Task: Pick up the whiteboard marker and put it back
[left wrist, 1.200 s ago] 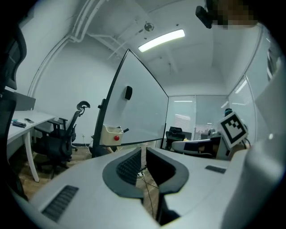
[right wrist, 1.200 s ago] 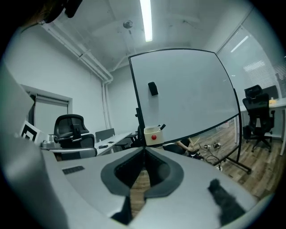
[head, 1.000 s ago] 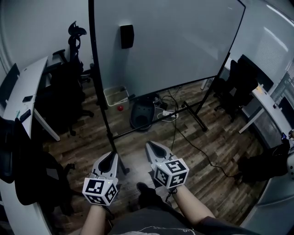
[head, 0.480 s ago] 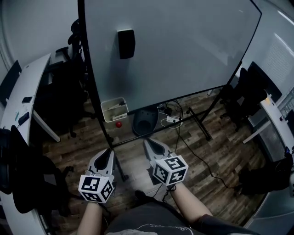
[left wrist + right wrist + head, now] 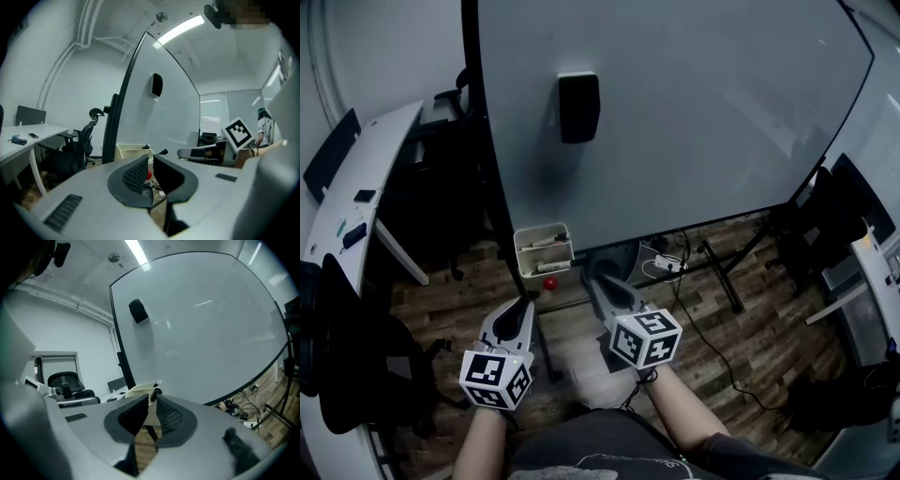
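- The room is an office with a dark wood-plank floor (image 5: 722,319). A large whiteboard (image 5: 703,122) on a black stand fills most of the head view, and a black eraser (image 5: 578,106) sticks to it.
- A white desk (image 5: 370,173) runs along the left wall with dark office chairs (image 5: 342,375) beside it. Cables and a power strip (image 5: 667,266) lie under the board, and a red ball (image 5: 549,282) sits on the floor.
- Each gripper's cube (image 5: 645,338) shows black-and-white square patterns.
- The whiteboard marker (image 5: 546,241) lies in a cream tray (image 5: 521,253) at the board's lower left corner. Its long axis runs along the tray's length, and one dark end (image 5: 156,391) slants above the rim.
- The left hand-held gripper (image 5: 522,306) is closed to a slit and holds nothing.
- The right hand-held gripper (image 5: 593,281) points at the tray. Its jaws have just eased open slightly, are still nearly together, and grip nothing.
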`<state>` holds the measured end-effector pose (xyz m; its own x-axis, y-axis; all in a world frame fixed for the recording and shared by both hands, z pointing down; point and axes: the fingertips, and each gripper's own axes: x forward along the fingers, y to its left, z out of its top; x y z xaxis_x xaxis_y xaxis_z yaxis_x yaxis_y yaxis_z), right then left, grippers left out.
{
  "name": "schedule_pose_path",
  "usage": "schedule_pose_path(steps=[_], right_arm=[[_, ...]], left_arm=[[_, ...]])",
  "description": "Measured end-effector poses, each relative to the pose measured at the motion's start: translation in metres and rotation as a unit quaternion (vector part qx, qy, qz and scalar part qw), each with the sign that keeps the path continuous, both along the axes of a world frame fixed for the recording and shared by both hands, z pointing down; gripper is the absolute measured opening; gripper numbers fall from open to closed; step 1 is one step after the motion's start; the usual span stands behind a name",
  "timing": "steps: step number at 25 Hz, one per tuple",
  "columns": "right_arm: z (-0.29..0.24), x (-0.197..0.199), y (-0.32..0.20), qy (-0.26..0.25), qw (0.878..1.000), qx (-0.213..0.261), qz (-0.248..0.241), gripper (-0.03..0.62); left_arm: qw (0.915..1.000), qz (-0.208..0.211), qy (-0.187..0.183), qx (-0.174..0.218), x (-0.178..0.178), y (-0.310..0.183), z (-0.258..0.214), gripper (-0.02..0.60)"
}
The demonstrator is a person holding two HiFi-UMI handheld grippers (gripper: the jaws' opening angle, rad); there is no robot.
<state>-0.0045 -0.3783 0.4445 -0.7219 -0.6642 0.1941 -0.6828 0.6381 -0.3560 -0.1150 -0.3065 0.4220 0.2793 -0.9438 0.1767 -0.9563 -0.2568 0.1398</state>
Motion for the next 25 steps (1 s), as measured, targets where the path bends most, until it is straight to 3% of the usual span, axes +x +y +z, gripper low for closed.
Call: schedule_pose_path(steps=[3,8,17,25], right_arm=[[0.006,-0.009,-0.015,-0.006,1.000,-0.009,-0.017,0.106],[0.012,-0.024,-0.031,-0.021,0.999,-0.020,-0.042,0.135],[0.014,-0.043,-0.043,-0.019,0.998,-0.016,-0.060,0.127],[0.000,-0.052,-0.032,-0.003,0.996,0.023,-0.086,0.089]], left_arm=[[1.0000,-0.007,-0.001,-0.002,-0.003,-0.013,0.004,0.044],[0.9999,-0.017,0.000,-0.001,-0.008,-0.029,0.007,0.044],[0.9997,-0.025,0.003,-0.002,-0.013,-0.038,0.012,0.044],[0.9998,-0.021,-0.001,-0.005,-0.014,-0.029,0.015,0.044]])
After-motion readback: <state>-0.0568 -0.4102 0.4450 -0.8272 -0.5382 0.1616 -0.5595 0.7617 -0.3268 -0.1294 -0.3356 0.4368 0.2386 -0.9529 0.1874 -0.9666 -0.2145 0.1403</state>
